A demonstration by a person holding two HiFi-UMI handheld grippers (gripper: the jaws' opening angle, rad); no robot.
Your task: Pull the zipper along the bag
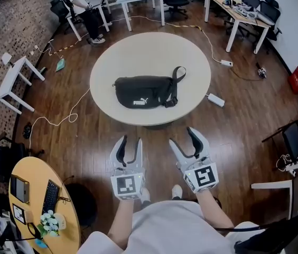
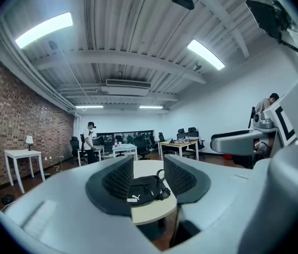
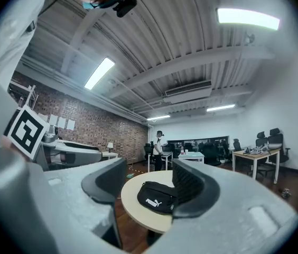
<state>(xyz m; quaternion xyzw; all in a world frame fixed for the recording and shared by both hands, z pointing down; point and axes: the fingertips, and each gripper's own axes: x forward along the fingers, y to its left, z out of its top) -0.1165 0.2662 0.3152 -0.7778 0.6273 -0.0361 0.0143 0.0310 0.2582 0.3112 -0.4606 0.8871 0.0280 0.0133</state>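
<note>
Both hand-held grippers are out in front of me, level, side by side, short of the bench [image 1: 191, 57] edge. The left hand-held gripper [image 1: 130, 140] has its jaws about half apart, with nothing between the pads. The right hand-held gripper [image 1: 184, 136] is wider open and also empty. In each gripper view the bag only shows far off through the gap, with no contact.

The black bag [image 1: 146, 91] lies flat near the middle of the round bench. Its white logo [image 1: 139, 103] faces me, and its strap [image 1: 176, 81] is looped up at the right end. It is well apart from both hand-held grippers.

The zipper line and pull are too small to read, so I can't tell whether the bag is zipped or unzipped.

Step judgement: neither hand-held gripper is on the bag. That fits two stages. I could be going in toward the bag with the zip yet to be run. Or I could be standing back from it with the zip already run. The frames don't settle which, so I call no next move.

Handling judgement: the bag is soft and loose on a smooth top, so it would likely slide or bunch under a pull. Any zip work would want one hand-held gripper pinning the fabric near the zip end. The other would pinch the small tab, jaws nearly closed.
</note>
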